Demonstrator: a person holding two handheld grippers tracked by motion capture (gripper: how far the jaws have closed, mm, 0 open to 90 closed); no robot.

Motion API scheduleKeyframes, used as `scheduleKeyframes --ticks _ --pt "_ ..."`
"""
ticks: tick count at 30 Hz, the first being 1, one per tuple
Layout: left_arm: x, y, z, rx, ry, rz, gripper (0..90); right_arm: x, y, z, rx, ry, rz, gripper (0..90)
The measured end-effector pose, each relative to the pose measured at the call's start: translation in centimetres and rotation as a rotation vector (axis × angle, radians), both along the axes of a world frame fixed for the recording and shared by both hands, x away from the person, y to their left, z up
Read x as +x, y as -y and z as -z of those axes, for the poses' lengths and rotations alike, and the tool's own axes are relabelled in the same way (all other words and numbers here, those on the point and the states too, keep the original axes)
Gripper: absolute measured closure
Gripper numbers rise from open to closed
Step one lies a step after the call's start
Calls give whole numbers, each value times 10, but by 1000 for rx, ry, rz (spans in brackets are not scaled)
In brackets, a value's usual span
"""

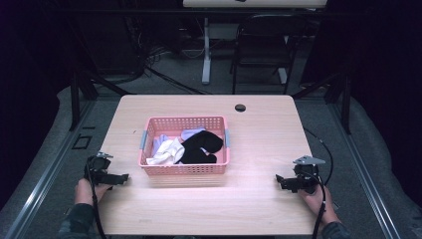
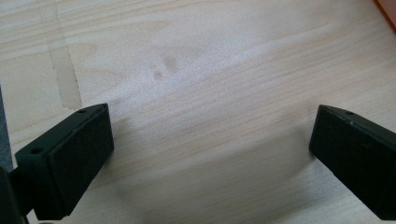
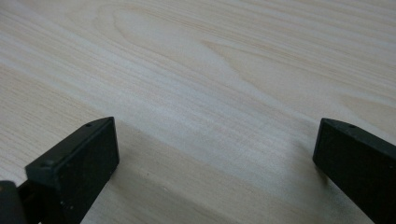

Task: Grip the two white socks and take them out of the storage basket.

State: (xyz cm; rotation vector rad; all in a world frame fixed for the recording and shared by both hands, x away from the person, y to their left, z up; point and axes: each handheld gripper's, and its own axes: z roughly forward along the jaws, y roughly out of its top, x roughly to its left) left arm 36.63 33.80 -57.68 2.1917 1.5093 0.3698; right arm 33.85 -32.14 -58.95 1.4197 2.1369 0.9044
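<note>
A pink plastic basket (image 1: 184,168) stands at the middle of the light wooden table (image 1: 263,134). Inside it lie a black garment (image 1: 201,147), a white cloth (image 1: 166,153) and a pale lavender piece (image 1: 191,133). My left gripper (image 1: 119,178) rests low at the table's left front, to the left of the basket, held by a hand. Its jaws stand wide apart over bare wood (image 2: 210,130), with nothing between them. My right gripper (image 1: 281,181) sits at the right front, pointing toward the basket, jaws likewise wide open over bare tabletop (image 3: 215,140).
A round cable hole (image 1: 240,107) sits near the table's far edge. Beyond the table stand a dark chair (image 1: 263,45) and a white desk leg (image 1: 206,50). An orange-pink corner (image 2: 390,9) shows at the top right of the left gripper view.
</note>
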Motion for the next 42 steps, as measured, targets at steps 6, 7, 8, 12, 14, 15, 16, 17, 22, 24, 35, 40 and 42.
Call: scheduleKeyframes --ticks 6,7,8,12,14,15,16,17,22,24,35,40,42 --pt "0 0 0 0 1 0 0 0 0 0 0 0 0 0" --pt "0 0 0 0 1 0 0 0 0 0 0 0 0 0" --pt "0 0 1 0 7 -2 0 0 0 0 -3 0 1 0" --pt "0 0 0 0 1 0 0 0 0 0 0 0 0 0" --pt "0 0 1 -1 7 0 0 0 0 0 0 0 0 0" --pt "0 0 1 -1 7 0 0 0 0 0 0 0 0 0" --pt "0 0 0 1 3 2 0 0 0 0 0 0 0 0" --pt "0 0 0 0 1 2 0 0 0 0 0 0 0 0" --pt "0 0 0 5 -5 1 0 0 0 0 0 0 0 0" --pt "1 0 -1 6 -9 3 0 0 0 0 0 0 0 0" --pt "-1 4 -24 -12 8 15 7 0 0 0 0 0 0 0" --pt "-2 7 -48 -32 51 25 2 0 0 0 0 0 0 0" --pt "-2 8 -56 -36 68 29 2 0 0 0 0 0 0 0"
